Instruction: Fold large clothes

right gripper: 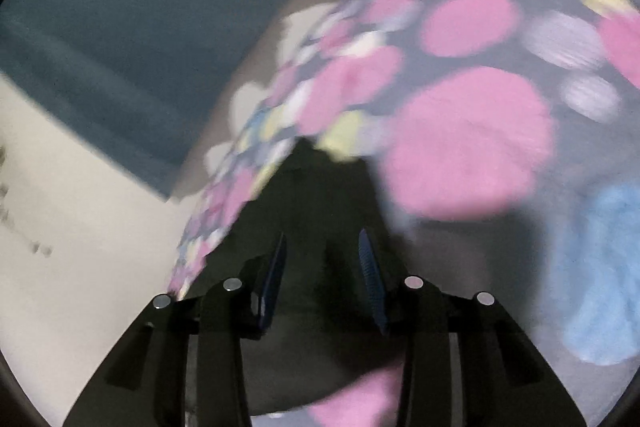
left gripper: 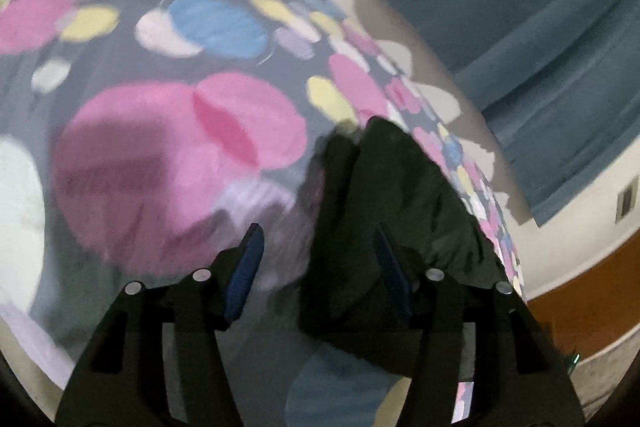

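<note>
A dark green crumpled garment [left gripper: 400, 211] lies on a bed covered by a grey bedspread with large pink, blue and yellow circles [left gripper: 168, 147]. The left hand-held gripper [left gripper: 318, 247] hangs over the garment's edge, jaws apart, gripping nothing. The right hand-held gripper [right gripper: 322, 251] hangs above the same dark cloth [right gripper: 320, 187], jaws also apart and empty. Both views are blurred.

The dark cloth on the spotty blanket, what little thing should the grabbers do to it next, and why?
Probably bring both sets of jaws back down and pinch the dark cloth at its near edge. Both the left gripper and the right gripper stand open with nothing clamped, and the cloth lies bunched on the spotty blanket, so it seems to need another grip before folding further.
</note>
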The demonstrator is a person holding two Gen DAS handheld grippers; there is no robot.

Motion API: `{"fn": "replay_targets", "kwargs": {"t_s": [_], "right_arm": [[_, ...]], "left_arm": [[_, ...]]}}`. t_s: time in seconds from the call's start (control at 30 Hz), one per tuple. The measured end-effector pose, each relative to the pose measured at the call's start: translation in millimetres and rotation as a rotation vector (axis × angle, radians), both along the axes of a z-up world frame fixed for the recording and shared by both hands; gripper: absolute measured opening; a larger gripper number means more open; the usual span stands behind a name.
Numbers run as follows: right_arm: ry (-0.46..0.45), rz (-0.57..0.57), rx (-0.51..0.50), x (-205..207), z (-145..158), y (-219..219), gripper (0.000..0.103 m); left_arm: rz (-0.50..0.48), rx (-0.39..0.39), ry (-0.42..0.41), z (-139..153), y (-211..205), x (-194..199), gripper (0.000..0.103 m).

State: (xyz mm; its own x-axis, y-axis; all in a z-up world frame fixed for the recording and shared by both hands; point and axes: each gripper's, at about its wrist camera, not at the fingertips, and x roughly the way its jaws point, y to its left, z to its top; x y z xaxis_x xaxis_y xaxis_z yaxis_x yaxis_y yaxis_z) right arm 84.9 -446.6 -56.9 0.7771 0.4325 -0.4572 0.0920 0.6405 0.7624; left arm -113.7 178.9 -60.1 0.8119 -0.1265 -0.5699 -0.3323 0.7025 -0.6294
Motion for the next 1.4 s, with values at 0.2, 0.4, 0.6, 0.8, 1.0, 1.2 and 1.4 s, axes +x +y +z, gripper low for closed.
{"fn": "replay_targets", "kwargs": {"t_s": [0.2,0.4,0.6,0.8,1.0,1.2,1.4], "right_arm": [[-0.006,0.402,-0.016,80,47,127,0.068],[0.097,0.647,-0.126,163,41,250,0.070],[0.380,0.727,-0.220,214,-32,302,0.073],[0.353,0.711,-0.178,203,-22,292,0.074],[0.248,0.690,-0.202,165,4,285,0.074],[0.254,0.707,-0.276,140,-13,289,0.075],[0.228,0.692,-0.270,140,-23,289,0.075]], "left_arm": [[-0.208,-0.011,-0.008,4,-10,41,0.072],[-0.266,-0.032,0.028,-6,-9,74,0.073],[-0.315,0.085,0.103,-9,-15,92,0.073],[-0.379,0.113,0.135,-15,-14,106,0.074],[-0.392,0.019,0.148,-30,-3,111,0.080],[-0.419,0.007,0.141,-34,-4,113,0.090],[-0.497,0.045,0.121,-35,-11,120,0.101]]}}
